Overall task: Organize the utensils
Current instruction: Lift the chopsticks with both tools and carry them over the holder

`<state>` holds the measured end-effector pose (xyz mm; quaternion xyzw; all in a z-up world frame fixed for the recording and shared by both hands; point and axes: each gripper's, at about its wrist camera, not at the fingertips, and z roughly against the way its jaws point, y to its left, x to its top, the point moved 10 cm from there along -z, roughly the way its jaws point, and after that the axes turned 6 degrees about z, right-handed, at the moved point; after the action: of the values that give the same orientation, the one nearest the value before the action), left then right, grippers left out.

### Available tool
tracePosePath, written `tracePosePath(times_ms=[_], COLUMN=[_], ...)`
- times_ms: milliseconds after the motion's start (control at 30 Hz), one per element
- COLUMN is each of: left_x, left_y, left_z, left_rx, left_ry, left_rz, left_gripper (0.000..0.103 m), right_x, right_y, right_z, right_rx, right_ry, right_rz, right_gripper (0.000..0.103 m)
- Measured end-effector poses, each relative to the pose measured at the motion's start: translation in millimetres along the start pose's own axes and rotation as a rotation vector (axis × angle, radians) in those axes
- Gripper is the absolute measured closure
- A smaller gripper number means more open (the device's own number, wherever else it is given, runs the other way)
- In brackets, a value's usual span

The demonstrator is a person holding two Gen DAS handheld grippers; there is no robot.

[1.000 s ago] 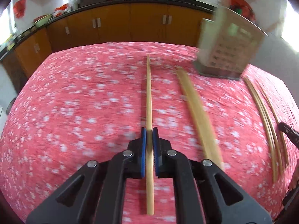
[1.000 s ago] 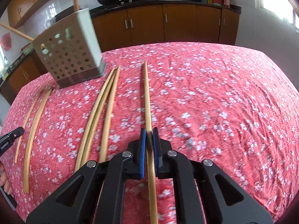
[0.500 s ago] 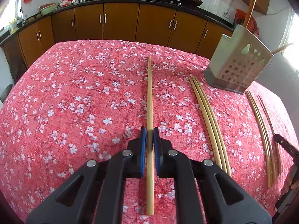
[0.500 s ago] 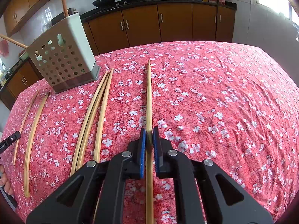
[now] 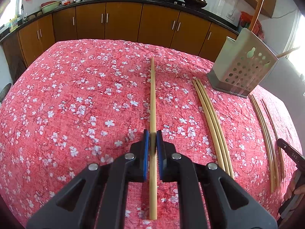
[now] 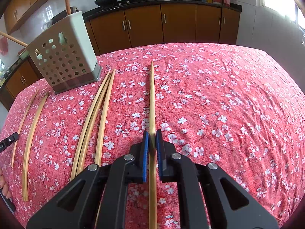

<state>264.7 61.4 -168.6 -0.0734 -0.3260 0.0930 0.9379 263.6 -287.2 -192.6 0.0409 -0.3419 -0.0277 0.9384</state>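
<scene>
My left gripper [image 5: 152, 135] is shut on a bamboo chopstick [image 5: 153, 95] that runs straight ahead over the red floral cloth [image 5: 76, 105]. My right gripper [image 6: 152, 135] is likewise shut on a chopstick [image 6: 152, 95]. The perforated grey utensil holder [image 5: 242, 70] stands at the far right in the left wrist view. In the right wrist view the utensil holder [image 6: 64, 57] is at the far left, with sticks standing in it. Three loose chopsticks [image 6: 95, 118] lie beside it and two more chopsticks [image 6: 32, 129] lie further left.
Brown kitchen cabinets [image 5: 124, 21] and a black counter with pans run behind the table. A hand [image 5: 293, 189] on the other tool shows at the right edge of the left wrist view. Loose chopsticks [image 5: 211, 122] lie right of the held one.
The left wrist view swung and rolled a little, then settled out of blur. The right wrist view barely shifted. Both grippers kept their chopsticks.
</scene>
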Motion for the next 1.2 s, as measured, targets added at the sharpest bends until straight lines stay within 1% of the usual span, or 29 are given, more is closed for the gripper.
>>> tracePosePath(times_ms=[367,500,633,733,800,867,1200], left_x=[2,-4,-8,-10,-8,-1,52], left_y=[0,-5,-5,-7,-7,-5,-24], left_z=[-1,2,4,5,11,20,87], left_rx=[0.002,0.040,0.034,0.046,0.042,0.033,-0.016], left_ry=[0.000,0.001,0.004,0.008,0.003,-0.024,-0.217], left_rz=[-0.001,-0.055,-0.056,-0.083,-0.077,-0.072,-0.069], left_gripper=[0.092,0.092,0.094,0.095,0.095,0.095,0.095], right_x=[-2,-12,-16,-16,-12,-4,45], right_y=[-1,0,-2,-4,-5,-7,-11], right_z=[2,11,16,19,28,42,110], right_rx=[0.001,0.014,0.039,0.044,0.049,0.052,0.045], right_ry=[0.000,0.000,-0.002,-0.003,-0.030,-0.072,-0.282], right_rz=[-0.002,0.002,-0.014,-0.029,-0.034,-0.039,-0.045], right_gripper=[0.093,0.094,0.095,0.095,0.095,0.095,0.095])
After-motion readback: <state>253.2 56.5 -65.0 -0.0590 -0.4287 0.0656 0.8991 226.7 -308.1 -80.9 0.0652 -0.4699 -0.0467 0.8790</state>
